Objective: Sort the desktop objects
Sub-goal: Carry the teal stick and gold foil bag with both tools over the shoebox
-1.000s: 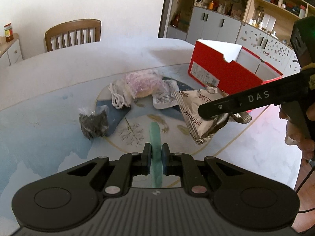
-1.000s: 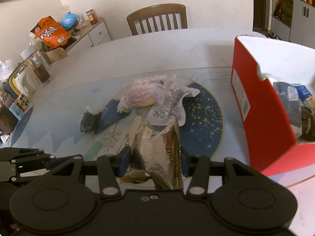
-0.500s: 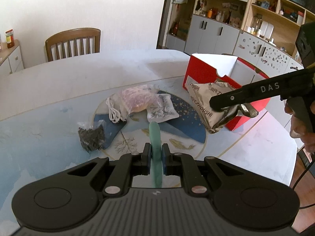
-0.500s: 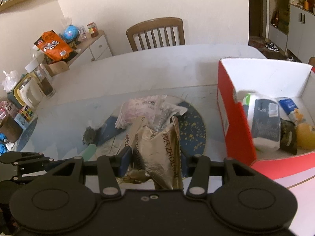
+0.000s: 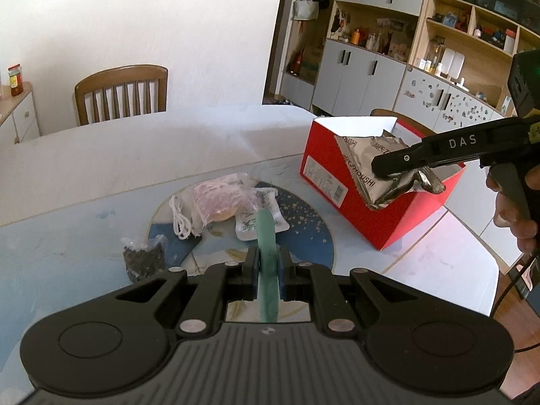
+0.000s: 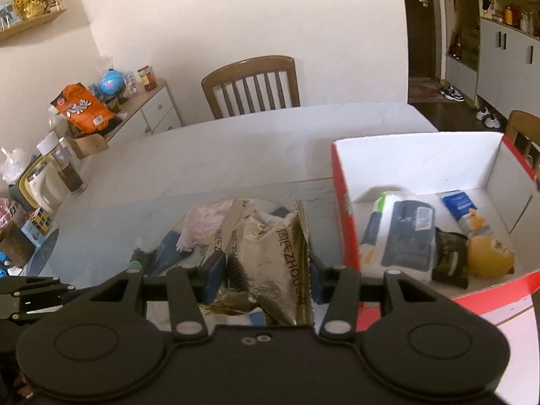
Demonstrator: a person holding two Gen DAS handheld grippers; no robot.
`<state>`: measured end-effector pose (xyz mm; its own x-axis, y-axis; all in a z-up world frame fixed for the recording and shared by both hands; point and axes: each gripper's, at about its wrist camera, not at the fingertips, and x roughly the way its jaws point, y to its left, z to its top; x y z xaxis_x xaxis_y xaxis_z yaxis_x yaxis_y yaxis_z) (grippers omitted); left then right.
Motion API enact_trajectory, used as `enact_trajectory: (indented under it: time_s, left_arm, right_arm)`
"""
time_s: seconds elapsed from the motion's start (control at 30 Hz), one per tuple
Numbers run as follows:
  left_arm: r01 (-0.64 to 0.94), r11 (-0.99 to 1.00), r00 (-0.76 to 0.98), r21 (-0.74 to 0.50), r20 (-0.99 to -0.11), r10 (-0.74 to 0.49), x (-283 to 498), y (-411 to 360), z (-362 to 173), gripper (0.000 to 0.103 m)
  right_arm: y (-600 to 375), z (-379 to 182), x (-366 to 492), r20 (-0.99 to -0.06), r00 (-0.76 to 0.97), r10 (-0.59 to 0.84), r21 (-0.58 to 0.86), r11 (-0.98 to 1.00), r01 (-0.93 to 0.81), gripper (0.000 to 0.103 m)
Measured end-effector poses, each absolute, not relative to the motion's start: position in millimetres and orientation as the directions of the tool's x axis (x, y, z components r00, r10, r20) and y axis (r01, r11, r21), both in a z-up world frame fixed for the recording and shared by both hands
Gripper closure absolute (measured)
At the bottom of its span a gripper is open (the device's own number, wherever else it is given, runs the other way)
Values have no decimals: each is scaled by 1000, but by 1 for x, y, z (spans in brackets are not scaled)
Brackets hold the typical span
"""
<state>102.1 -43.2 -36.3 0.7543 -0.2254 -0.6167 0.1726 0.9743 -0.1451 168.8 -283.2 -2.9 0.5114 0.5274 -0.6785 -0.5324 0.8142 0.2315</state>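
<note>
The right gripper [image 6: 266,271] is clamped on a silver foil snack bag [image 6: 270,253], held above the surface just left of the red box [image 6: 344,216]. The left gripper [image 5: 268,266] pinches a green strip [image 5: 266,253], farther from the box.

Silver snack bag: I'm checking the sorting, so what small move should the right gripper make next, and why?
Probably carry the silver snack bag sideways over the red box before releasing: the right gripper grips it in the air, not yet above the box's opening.
</note>
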Motion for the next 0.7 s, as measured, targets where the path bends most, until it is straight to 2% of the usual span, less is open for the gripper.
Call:
enact_trajectory:
  time_s: [0.7]
  left_arm:
    - [189,970,775,-155,-583,-244,141,-87,-14,93]
  right_arm:
    - [-342,5,221,-666,559,494,214,845,-491,54]
